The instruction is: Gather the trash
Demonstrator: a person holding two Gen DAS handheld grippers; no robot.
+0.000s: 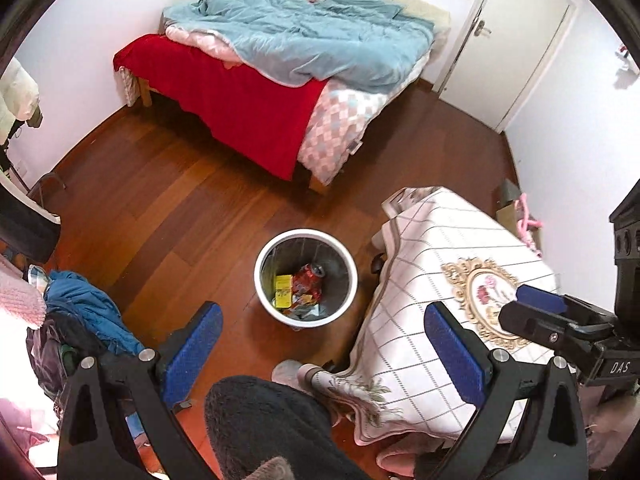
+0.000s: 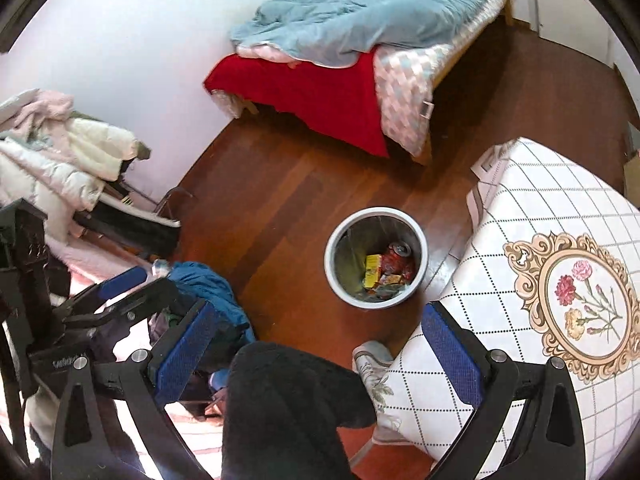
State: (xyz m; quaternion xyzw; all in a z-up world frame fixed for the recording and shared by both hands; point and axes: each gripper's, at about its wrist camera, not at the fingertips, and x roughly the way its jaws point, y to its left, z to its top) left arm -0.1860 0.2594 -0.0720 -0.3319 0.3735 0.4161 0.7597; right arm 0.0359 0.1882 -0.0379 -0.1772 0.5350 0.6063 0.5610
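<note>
— left wrist view: looking down at a white bin [image 1: 306,278] standing on the wooden floor [image 1: 168,200], between the bed [image 1: 280,80] and the table with the checked cloth [image 1: 448,264].
— holding anything?
— nothing; left gripper [image 1: 324,350] hanging with blue pads [image 1: 192,350] spread wide apart. red can [image 1: 310,276] and yellow packet [image 1: 283,290] lying inside the bin.
— right wrist view?
— showing the same bin [image 2: 376,258], trash [image 2: 386,272] sitting at its bottom. right gripper [image 2: 320,354] gaping too, empty, over a dark-trousered leg [image 2: 288,400] and a pale slipper [image 2: 372,360]. clothes [image 2: 60,152] piling up at the left.
</note>
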